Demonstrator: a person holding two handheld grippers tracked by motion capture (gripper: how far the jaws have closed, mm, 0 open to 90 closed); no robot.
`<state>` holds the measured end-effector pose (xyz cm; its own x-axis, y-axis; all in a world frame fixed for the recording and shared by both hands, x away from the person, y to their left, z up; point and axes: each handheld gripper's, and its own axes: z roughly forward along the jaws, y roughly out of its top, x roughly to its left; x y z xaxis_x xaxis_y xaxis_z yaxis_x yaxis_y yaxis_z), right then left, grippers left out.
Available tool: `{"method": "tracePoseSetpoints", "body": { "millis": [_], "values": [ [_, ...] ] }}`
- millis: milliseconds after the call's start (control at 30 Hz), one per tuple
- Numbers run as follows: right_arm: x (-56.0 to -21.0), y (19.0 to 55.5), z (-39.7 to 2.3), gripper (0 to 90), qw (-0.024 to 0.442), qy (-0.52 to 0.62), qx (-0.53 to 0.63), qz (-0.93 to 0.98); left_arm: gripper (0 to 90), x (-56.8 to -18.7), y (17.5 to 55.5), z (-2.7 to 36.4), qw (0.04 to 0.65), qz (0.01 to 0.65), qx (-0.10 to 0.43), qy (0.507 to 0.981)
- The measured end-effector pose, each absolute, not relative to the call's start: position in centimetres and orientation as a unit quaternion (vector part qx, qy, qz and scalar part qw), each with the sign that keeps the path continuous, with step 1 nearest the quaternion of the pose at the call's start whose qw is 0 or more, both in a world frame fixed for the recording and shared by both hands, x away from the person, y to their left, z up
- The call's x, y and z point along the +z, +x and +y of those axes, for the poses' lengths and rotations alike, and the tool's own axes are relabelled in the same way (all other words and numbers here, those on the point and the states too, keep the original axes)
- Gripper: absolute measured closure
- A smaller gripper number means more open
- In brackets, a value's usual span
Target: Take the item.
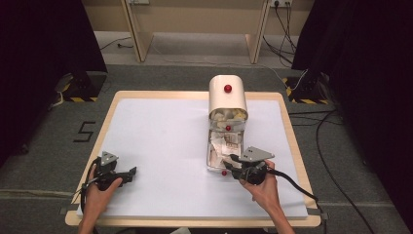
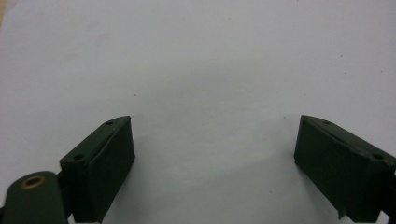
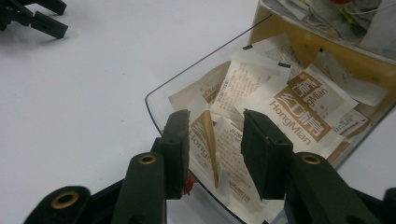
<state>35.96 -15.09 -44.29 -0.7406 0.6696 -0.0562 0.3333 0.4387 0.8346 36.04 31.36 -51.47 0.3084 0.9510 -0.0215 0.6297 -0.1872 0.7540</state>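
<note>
At the lower right of centre in the high view, the right gripper (image 1: 233,168) reaches into the pulled-out clear drawer (image 3: 156,109) of a cream dispenser box (image 1: 227,97) that stands in the upper middle of the white tabletop (image 1: 160,146). In the right gripper view its jaws sit low in the frame, part-way closed around an upright, folded sachet (image 3: 208,140) printed "HongMian", one of a heap of white-and-brown sachets filling the drawer; whether the pads already press on it I cannot tell. The left gripper (image 1: 127,174) rests at the lower left of the high view, jaws released and wide apart over bare tabletop.
</note>
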Motion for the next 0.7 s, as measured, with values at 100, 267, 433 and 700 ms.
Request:
{"method": "tracePoseSetpoints", "body": {
  "millis": [100, 267, 433, 700],
  "values": [
    [-44.7, 36.3, -14.6, 65.6, 0.192, 0.299, 0.428, 0.831, 11.3, -51.5, 36.0, 31.4, 0.341, 0.539, 0.236, 0.733],
    [-45.0, 36.6, -14.4, 70.6, 0.196, 0.297, 0.427, 0.831, 11.3, -51.5, 36.0, 31.4, 0.341, 0.539, 0.236, 0.733],
    [-45.6, 36.8, -14.1, 79.9, 0.193, 0.29, 0.421, 0.837, 11.3, -51.5, 36.0, 31.4, 0.34, 0.538, 0.236, 0.734],
    [-44.5, 36.6, -14.6, 87.5, 0.202, 0.285, 0.441, 0.827, 11.3, -51.5, 36.0, 31.4, 0.341, 0.539, 0.236, 0.733]
  ]
}}
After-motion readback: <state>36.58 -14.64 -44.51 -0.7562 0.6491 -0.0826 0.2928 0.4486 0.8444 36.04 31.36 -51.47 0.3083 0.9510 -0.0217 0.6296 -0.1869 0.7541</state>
